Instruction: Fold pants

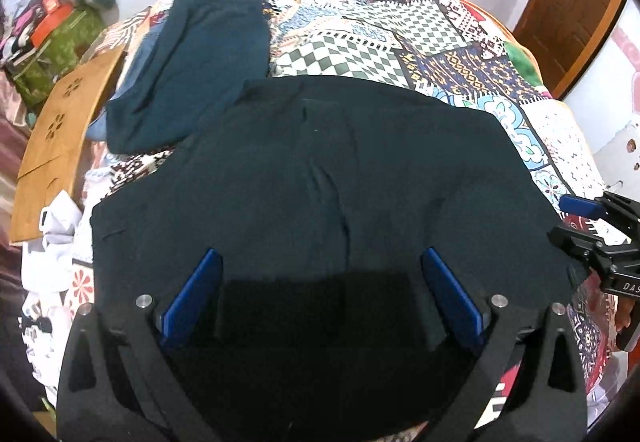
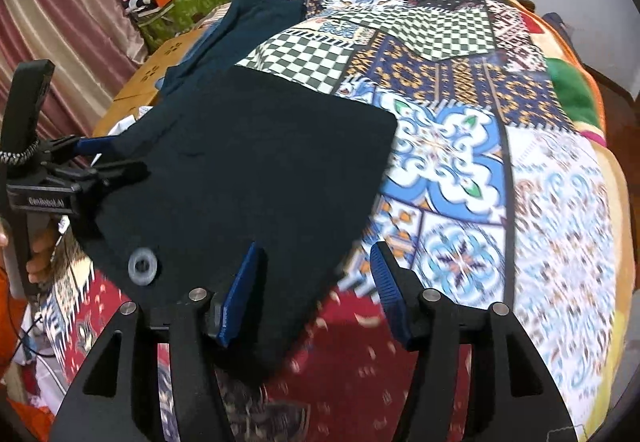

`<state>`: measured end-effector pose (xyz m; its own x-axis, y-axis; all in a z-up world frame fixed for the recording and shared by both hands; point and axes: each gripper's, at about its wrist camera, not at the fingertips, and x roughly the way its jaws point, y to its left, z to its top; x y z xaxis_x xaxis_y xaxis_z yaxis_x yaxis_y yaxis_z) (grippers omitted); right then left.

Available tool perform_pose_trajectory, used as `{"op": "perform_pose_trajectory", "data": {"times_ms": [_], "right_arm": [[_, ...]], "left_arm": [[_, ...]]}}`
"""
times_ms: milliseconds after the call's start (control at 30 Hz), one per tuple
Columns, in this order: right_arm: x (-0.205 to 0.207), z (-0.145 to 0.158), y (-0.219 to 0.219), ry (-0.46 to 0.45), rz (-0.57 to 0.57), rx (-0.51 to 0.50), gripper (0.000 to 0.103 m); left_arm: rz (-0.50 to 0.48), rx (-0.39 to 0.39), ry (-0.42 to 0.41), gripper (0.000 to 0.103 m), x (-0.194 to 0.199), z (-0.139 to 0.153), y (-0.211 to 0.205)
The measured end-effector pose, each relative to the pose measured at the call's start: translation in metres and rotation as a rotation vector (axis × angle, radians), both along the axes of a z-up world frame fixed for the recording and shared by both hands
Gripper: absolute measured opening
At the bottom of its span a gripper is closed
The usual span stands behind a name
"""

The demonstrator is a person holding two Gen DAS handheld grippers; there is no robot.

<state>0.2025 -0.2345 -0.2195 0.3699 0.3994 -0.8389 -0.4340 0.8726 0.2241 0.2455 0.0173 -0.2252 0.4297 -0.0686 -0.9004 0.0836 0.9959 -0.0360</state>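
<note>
While dark pants (image 1: 320, 170) lie on quilt (image 1: 360, 42), left hand-held gripper (image 1: 320, 282) gapes empty; right hand-held gripper (image 2: 316, 282) half-open, empty.

"GenRobot.AI" on left gripper (image 2: 116, 158); "DAS" on right gripper (image 1: 576, 222).

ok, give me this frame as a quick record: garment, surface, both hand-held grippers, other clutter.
garment: dark pants, lying flat on the bed
surface: patchwork bedspread
left hand-held gripper: open, fingers wide apart over the near part of the pants
right hand-held gripper: open, at the near right corner of the pants, pads not pressing the cloth
other clothing: teal garment, folded, beyond the pants to the left
clutter: wooden board at the left edge of the bed
</note>
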Motion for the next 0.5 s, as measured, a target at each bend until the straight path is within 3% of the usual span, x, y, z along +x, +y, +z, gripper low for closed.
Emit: {"op": "perform_pose_trajectory", "data": {"times_ms": [167, 367, 500], "right_arm": [[-0.01, 0.012, -0.004, -0.054, -0.03, -0.043, 0.054], [-0.017, 0.043, 0.002, -0.166, -0.051, -0.037, 0.054], [-0.019, 0.065, 0.014, -0.243, -0.043, -0.019, 0.056]], "left_arm": [[0.05, 0.012, -0.039, 0.102, -0.016, 0.012, 0.012], [0.144, 0.022, -0.145, 0.102, -0.039, 0.041, 0.046], [0.236, -0.027, -0.215, 0.102, -0.056, 0.062, 0.08]]}}
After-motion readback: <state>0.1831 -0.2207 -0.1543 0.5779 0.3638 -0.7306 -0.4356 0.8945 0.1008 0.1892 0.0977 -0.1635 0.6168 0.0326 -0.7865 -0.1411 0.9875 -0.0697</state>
